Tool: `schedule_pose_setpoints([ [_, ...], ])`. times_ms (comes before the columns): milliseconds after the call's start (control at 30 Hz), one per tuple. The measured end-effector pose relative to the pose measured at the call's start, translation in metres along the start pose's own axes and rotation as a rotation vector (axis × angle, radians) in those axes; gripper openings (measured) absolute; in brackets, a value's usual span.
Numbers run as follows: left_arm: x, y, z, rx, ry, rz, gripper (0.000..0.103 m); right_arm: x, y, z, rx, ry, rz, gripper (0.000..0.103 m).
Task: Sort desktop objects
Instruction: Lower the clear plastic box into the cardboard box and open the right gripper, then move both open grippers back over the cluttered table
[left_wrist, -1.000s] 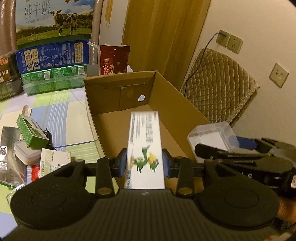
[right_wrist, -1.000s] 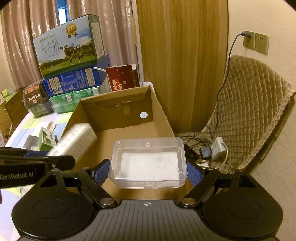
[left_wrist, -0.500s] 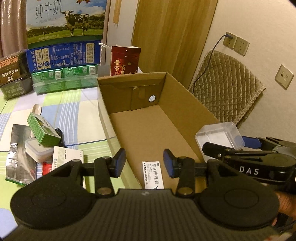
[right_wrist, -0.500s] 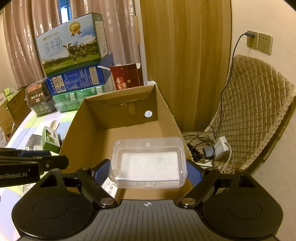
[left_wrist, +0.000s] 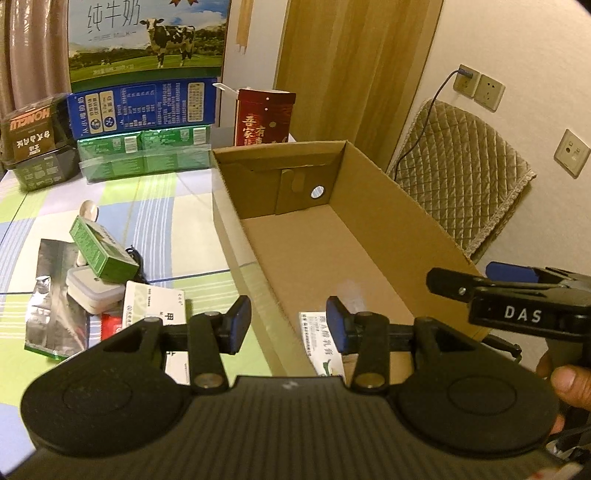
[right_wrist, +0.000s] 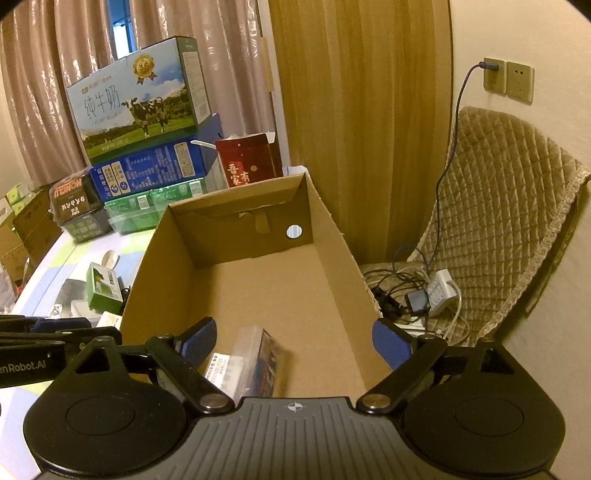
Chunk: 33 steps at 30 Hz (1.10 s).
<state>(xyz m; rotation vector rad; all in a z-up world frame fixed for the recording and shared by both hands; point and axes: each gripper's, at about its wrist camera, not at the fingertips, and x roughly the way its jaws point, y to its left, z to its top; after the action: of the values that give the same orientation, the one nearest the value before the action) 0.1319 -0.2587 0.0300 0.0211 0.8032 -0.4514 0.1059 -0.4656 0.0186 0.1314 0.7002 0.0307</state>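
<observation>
With both drops made, the left gripper (left_wrist: 289, 320) and right gripper (right_wrist: 293, 341) gape empty over the cardboard box (left_wrist: 373, 184). A white carton (left_wrist: 320, 343) lies at its near end, the clear container (right_wrist: 255, 360), a second ago clamped, tumbling beside it. Next: fetch the green box (left_wrist: 99, 248) from the table (left_wrist: 177, 229).

A quilted chair (right_wrist: 509, 221) stands by the wall, a power strip (right_wrist: 441, 291) and tangled cables on its seat; stacked milk cartons (right_wrist: 140, 107) sit behind.
</observation>
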Motion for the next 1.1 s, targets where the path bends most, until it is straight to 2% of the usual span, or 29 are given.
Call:
schedule_pose_setpoints([
  [400, -0.030, 0.012, -0.012, -0.004, -0.010, 0.022, 0.044, -0.024, 0.025, -0.008, -0.013, -0.002, 0.022, 0.091],
  [533, -0.042, 0.017, -0.015, -0.001, -0.015, 0.033, 0.050, -0.032, 0.034, -0.009, -0.016, 0.001, 0.030, 0.092],
  [700, -0.059, 0.027, -0.019, -0.011, -0.028, 0.049, 0.053, -0.044, 0.049, -0.012, -0.023, -0.003, 0.033, 0.094],
  [767, -0.066, 0.031, -0.022, -0.017, -0.033, 0.054, 0.059, -0.049, 0.055, -0.014, -0.028, -0.006, 0.036, 0.095],
  [1100, -0.099, 0.057, -0.034, -0.040, -0.060, 0.080, 0.068, -0.065, 0.091, -0.017, -0.072, -0.017, 0.066, 0.101],
])
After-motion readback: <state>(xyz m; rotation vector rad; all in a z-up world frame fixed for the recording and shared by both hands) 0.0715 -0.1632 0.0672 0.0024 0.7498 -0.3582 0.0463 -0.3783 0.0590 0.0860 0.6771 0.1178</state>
